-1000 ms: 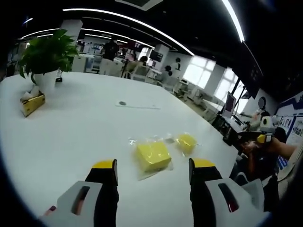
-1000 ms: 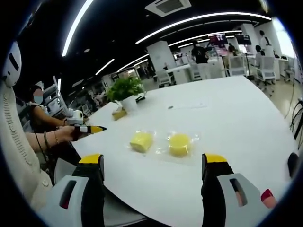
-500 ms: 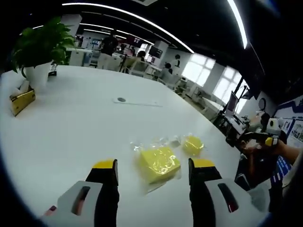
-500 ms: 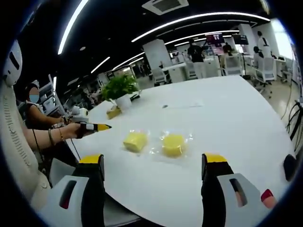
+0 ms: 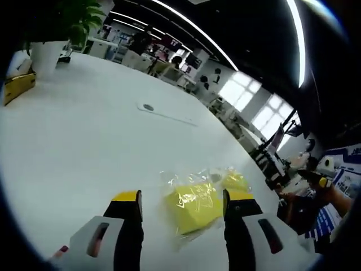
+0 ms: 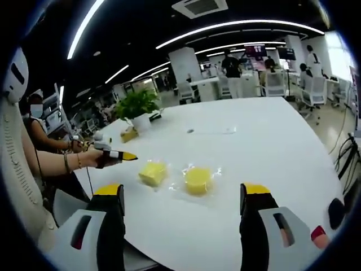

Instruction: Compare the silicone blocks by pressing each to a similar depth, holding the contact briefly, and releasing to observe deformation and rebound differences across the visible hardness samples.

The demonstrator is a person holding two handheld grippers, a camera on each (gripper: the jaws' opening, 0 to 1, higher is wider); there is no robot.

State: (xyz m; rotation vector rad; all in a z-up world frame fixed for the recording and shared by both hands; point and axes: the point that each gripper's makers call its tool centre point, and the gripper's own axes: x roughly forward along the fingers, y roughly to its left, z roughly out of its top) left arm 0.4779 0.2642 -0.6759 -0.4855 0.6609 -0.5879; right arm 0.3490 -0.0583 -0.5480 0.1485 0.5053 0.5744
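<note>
**Both grippers hovering, two yellow blocks near the tabletop edge**

So in the left gripper view the left gripper (image 5: pixel 179 204) has its fingers spread wide apart, nothing held, and the square yellow block (image 5: pixel 192 206) sits right between them on the white tabletop (image 5: pixel 84 141), wrapped in crinkly clear plastic. I can't tell whether the fingers touch it. The round yellow block (image 5: pixel 236 182) lies just beside it, also bagged, half hidden behind the right finger. Both are close to the tabletop's near edge. Way off toward the far corner there's a potted plant (image 5: pixel 53 34) with a yellow tissue box (image 5: pixel 18 87) next to it, and a flat cable cover (image 5: pixel 166 113) mid-table.

In the right gripper view the right gripper (image 6: pixel 183 197) is open too, empty, held back from the near edge. The square block (image 6: pixel 152 173) and the round one (image 6: pixel 197 180) sit side by side, near each other but not touching. The left gripper (image 6: pixel 115 156) pokes in from the left in a person's hand (image 6: pixel 93 158), its yellow tip close to the square block.
</note>
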